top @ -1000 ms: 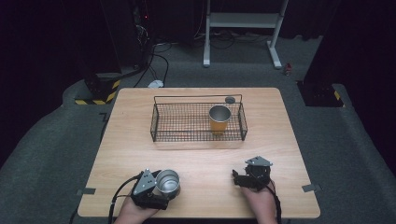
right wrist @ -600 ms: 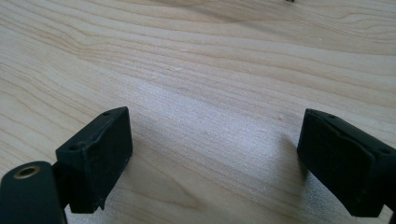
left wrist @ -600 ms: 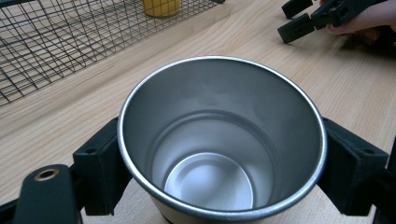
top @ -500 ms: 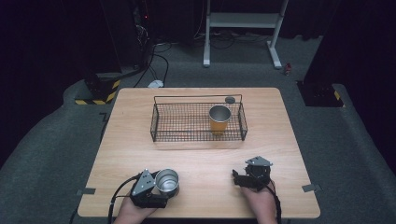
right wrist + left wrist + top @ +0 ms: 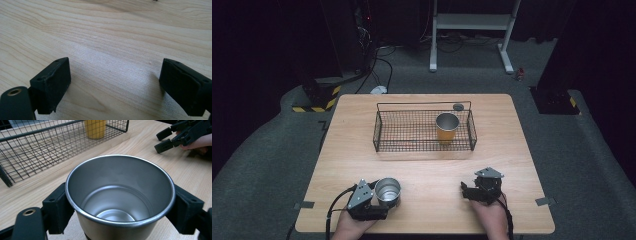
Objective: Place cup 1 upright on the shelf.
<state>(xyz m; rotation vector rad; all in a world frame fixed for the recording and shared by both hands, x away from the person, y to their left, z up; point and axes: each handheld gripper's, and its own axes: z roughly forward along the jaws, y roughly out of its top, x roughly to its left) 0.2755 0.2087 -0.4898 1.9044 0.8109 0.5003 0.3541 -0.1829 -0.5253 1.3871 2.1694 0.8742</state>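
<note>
A bare steel cup (image 5: 388, 190) stands upright and empty near the table's front left. My left gripper (image 5: 384, 196) holds it. In the left gripper view both black pads (image 5: 58, 207) press on the cup's (image 5: 120, 195) sides just under the rim. The jaws have just been closing on it. My right gripper (image 5: 468, 190) rests at the front right with its jaws wide apart. In the right gripper view its pads (image 5: 51, 83) have bare wood between them. A yellow cup (image 5: 447, 127) with a steel inside stands in the right end of the wire basket (image 5: 424, 104).
The black wire basket sits across the middle of the wooden table (image 5: 512, 150). A small dark round thing (image 5: 458, 106) lies just behind its far rim. In the left gripper view the right gripper (image 5: 172, 137) shows at the upper right, held by a hand.
The left gripper's jaws have drawn in against the steel cup. Both hands have kept their places and the right gripper looks the same.
</note>
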